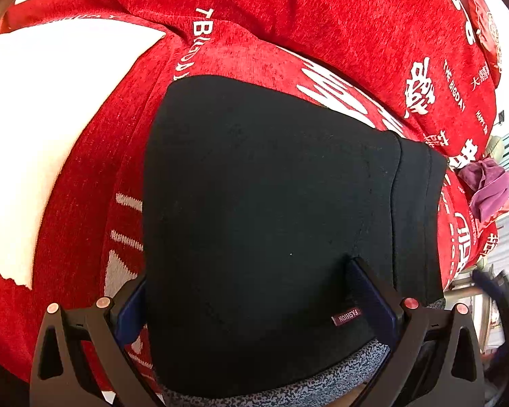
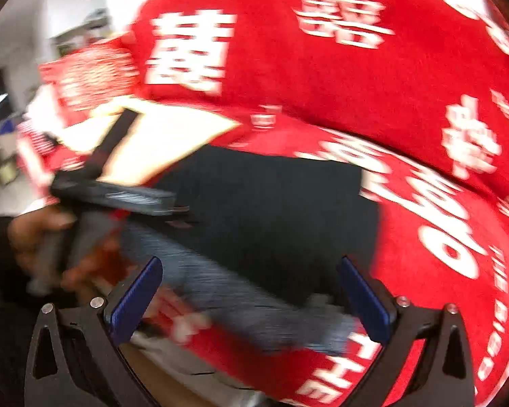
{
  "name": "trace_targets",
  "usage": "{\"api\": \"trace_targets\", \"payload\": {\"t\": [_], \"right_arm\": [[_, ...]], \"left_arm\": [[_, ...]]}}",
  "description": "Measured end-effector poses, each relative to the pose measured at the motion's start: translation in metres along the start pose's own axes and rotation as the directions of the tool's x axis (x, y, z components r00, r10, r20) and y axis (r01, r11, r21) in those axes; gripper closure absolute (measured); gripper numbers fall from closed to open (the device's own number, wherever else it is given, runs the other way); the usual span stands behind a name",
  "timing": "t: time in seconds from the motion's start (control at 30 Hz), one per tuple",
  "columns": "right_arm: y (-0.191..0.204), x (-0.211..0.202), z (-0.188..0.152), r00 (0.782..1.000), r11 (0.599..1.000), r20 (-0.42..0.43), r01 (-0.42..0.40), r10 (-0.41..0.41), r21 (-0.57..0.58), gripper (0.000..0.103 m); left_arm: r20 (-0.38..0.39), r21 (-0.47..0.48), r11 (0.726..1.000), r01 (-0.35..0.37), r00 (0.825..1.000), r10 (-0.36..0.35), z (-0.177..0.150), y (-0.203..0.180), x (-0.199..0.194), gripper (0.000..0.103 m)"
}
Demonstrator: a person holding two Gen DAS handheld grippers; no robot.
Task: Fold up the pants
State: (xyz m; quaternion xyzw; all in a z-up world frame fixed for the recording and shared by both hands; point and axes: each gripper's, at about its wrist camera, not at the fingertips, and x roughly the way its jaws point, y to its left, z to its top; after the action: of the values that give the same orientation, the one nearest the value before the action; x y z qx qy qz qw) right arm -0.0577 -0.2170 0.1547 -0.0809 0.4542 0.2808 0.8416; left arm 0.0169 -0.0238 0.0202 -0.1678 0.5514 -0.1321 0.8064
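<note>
- The black pants (image 1: 264, 217) lie folded into a compact dark block on a red blanket (image 1: 322, 23) printed with white characters and English words.
- In the left wrist view, the pants fill the middle of the picture, with the waistband (image 1: 414, 217) along the right edge and a small maroon woven label (image 1: 346, 317) near the lower right corner.
- A speckled grey lining (image 1: 288, 386) shows along the lower edge of the folded pants.
- The left gripper (image 1: 251, 291) is spread wide, its blue-padded fingers (image 1: 373, 291) on either side of the near end of the pants; the right finger lies over the black cloth, and the jaws are not closed on anything.
- A crumpled purple cloth (image 1: 488, 186) sits at the far right edge of the blanket, well apart from the pants.
- The right wrist view is heavily motion-blurred.
- There the right gripper (image 2: 251, 298) is also spread open, holding nothing, its blue fingers (image 2: 363, 302) wide apart above the near edge of the pants (image 2: 278, 210).
- At the left of that view, a hand (image 2: 37, 234) holds the black body of the other gripper.
- No containers can be made out in either view.
</note>
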Motion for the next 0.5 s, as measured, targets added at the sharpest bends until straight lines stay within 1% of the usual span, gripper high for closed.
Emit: {"api": "trace_targets", "payload": {"t": [0.03, 0.07, 0.1, 0.13, 0.23, 0.3, 0.37, 0.4, 0.43, 0.5], "right_arm": [[-0.001, 0.018, -0.003, 0.997, 1.000, -0.083, -0.001, 0.002, 0.001, 0.000], [-0.006, 0.039, -0.010, 0.981, 1.000, -0.191, -0.017, 0.021, 0.026, 0.000], [-0.011, 0.051, -0.018, 0.969, 0.999, -0.246, -0.021, 0.028, 0.028, 0.000], [-0.010, 0.044, -0.017, 0.975, 0.999, -0.220, -0.033, 0.035, 0.011, 0.000], [-0.018, 0.011, 0.003, 0.981, 0.990, -0.135, -0.138, 0.141, 0.028, 0.000], [-0.036, -0.005, 0.026, 0.987, 0.989, -0.056, -0.149, 0.149, 0.012, 0.000], [-0.057, -0.001, 0.046, 0.982, 0.981, -0.026, -0.188, 0.189, 0.047, 0.000], [-0.071, 0.008, 0.058, 0.977, 0.974, -0.014, -0.211, 0.212, 0.078, 0.000], [-0.081, 0.019, 0.069, 0.974, 0.969, -0.012, -0.222, 0.225, 0.107, 0.000], [-0.098, 0.047, 0.082, 0.968, 0.957, -0.020, -0.242, 0.249, 0.159, 0.000]], "left_arm": [[-0.013, 0.006, 1.000, -0.007, 1.000, 0.007, 0.001, -0.001, -0.003, 0.000], [-0.020, 0.015, 1.000, -0.009, 1.000, 0.009, 0.001, -0.002, -0.007, 0.000], [-0.021, 0.027, 1.000, -0.015, 1.000, 0.016, 0.000, -0.003, -0.013, 0.000], [-0.008, 0.052, 0.998, -0.025, 1.000, 0.025, -0.002, -0.004, -0.024, 0.000], [0.052, 0.165, 0.985, -0.043, 0.998, 0.034, -0.013, -0.010, -0.059, 0.000], [0.054, 0.225, 0.973, -0.047, 0.998, 0.036, -0.021, -0.016, -0.067, 0.000], [0.019, 0.285, 0.958, -0.027, 1.000, 0.023, -0.030, -0.026, -0.060, 0.000], [0.001, 0.298, 0.954, -0.018, 1.000, 0.018, -0.033, -0.029, -0.054, 0.000], [-0.010, 0.302, 0.953, -0.023, 1.000, 0.027, -0.038, -0.032, -0.047, 0.000], [0.009, 0.308, 0.949, -0.066, 0.998, 0.067, -0.041, -0.035, -0.040, 0.000]]}}
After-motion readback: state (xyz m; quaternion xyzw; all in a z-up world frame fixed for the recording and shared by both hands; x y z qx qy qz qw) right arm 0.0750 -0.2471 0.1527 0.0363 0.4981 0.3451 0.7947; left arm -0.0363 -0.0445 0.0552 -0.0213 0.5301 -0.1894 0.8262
